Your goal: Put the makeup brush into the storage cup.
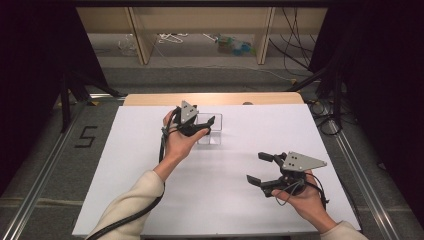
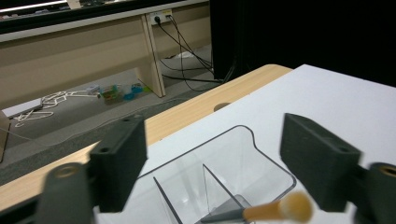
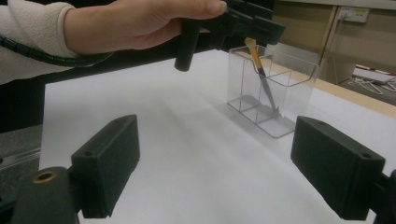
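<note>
Left tool (image 1: 206,124) spread above the clear organizer (image 3: 271,93) at bench (image 1: 225,200) far centre; brush (image 3: 261,70) stands inside, released. Right tool (image 1: 261,167) spread, near right

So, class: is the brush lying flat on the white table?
No, the brush stands tilted inside the clear organizer.

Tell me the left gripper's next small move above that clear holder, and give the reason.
Probably lift the left gripper straight up and away. Its jaws stand open, and the brush leans inside the clear holder with nothing pressing on it, so the drop looks done.
</note>
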A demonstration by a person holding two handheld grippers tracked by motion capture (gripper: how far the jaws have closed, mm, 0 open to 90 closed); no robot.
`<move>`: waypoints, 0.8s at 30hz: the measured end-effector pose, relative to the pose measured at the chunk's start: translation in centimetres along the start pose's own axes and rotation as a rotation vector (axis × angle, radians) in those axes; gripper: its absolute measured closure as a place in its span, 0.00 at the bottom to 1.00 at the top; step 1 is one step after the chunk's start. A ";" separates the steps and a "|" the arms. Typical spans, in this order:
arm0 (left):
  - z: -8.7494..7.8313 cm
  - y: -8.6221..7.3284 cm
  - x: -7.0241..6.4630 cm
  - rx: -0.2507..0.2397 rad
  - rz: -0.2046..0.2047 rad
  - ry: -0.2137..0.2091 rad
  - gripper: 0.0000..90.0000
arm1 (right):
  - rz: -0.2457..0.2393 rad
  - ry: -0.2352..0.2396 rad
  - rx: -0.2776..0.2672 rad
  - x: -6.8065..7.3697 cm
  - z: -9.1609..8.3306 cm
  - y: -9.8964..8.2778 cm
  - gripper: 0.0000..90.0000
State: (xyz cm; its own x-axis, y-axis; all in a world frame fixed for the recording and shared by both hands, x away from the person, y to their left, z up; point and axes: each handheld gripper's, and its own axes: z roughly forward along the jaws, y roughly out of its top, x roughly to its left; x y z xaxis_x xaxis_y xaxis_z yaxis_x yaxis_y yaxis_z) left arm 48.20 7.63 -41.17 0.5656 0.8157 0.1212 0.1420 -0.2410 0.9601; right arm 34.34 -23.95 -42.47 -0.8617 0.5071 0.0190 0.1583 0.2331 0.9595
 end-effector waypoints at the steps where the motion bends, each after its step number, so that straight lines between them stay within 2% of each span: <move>1: -0.1 0.0 0.0 -0.002 0.006 -0.008 0.20 | 0.001 -0.001 0.002 0.0 0.0 0.0 0.18; 4: -0.5 0.0 0.0 -0.002 0.025 -0.023 0.18 | 0.002 -0.002 0.002 0.0 -0.1 0.0 0.18; 6: -0.9 0.0 0.1 -0.006 0.022 -0.033 0.17 | 0.002 -0.003 0.002 0.0 -0.1 0.0 0.18; 11: -1.9 0.2 0.1 -0.026 -0.026 -0.065 0.17 | -0.001 -0.007 -0.003 0.0 -0.1 0.1 0.18; 12: -2.1 0.3 0.1 -0.026 -0.024 -0.066 0.17 | 0.001 -0.007 -0.002 0.0 -0.1 0.1 0.18; 13: -2.3 0.5 0.3 -0.041 0.013 -0.047 0.17 | 0.000 -0.007 -0.002 0.0 -0.1 0.1 0.18; 14: -2.4 0.5 0.0 -0.040 -0.011 -0.065 0.17 | 0.003 -0.018 -0.018 0.1 0.0 0.0 0.18; 18: -3.1 0.7 -0.2 -0.046 -0.021 -0.084 0.18 | 0.000 -0.007 -0.008 0.0 -0.1 0.0 0.18; 22: -3.8 0.6 -0.5 -0.043 -0.045 -0.116 0.18 | -0.002 -0.008 -0.008 0.0 -0.1 0.1 0.18; 23: -3.9 0.5 -0.6 -0.041 -0.048 -0.138 0.17 | 0.002 -0.008 -0.002 0.0 -0.1 0.1 0.18; 24: -4.0 0.5 -0.6 -0.046 -0.046 -0.136 0.17 | 0.001 -0.008 -0.002 0.0 -0.1 0.1 0.18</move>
State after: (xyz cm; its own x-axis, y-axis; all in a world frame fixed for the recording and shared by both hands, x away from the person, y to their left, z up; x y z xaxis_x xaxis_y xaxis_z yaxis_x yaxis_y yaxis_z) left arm 44.68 9.18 -39.78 0.6647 0.7458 0.0441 0.1348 -0.1778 0.9748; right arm 34.27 -24.04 -42.37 -0.8575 0.5141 0.0174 0.1582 0.2313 0.9599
